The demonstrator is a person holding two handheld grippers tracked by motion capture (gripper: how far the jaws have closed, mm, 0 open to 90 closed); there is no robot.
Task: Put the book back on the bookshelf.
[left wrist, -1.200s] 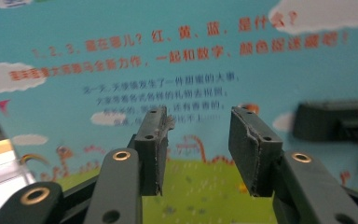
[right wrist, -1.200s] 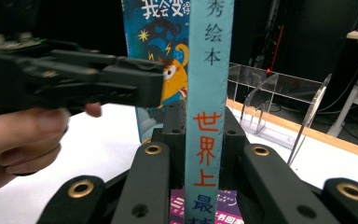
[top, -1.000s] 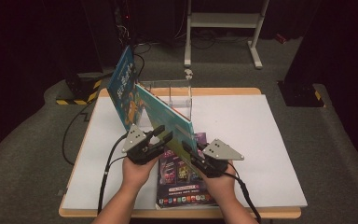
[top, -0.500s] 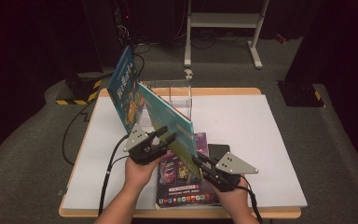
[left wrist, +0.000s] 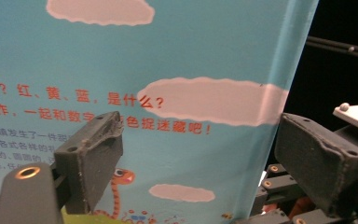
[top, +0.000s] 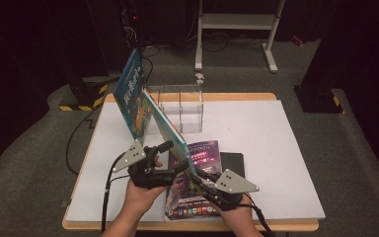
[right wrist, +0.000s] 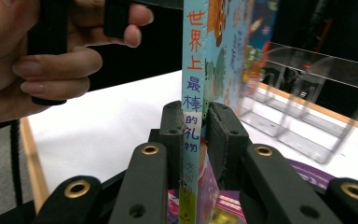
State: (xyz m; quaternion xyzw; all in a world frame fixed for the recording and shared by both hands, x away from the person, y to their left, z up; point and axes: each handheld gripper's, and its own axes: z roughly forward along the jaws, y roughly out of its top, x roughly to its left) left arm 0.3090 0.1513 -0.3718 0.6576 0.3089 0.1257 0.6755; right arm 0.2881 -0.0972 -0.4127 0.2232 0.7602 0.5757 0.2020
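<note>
A blue picture book [top: 164,123] stands tilted on its corner over the table, spine toward me. My right gripper [top: 198,173] is shut on the lower spine; in the right gripper view both pads [right wrist: 173,122] press on the spine [right wrist: 193,60]. My left gripper [top: 175,155] is at the book's left side. Its jaws have just been opening and now stand wide, and in the left gripper view the blue back cover [left wrist: 191,56] rises between the spread pads [left wrist: 89,157] with neither pressing on it.
A second blue book [top: 130,93] leans in the clear acrylic rack [top: 182,109] at the table's far side. A purple book [top: 205,153] lies flat under the grippers, partly over a black flat thing [top: 233,163]. The white tabletop [top: 276,163] stretches to the right.
The left gripper's jaws have opened off the blue book and drawn slightly left. The right gripper has shifted toward the near edge and down, still gripping the spine.
</note>
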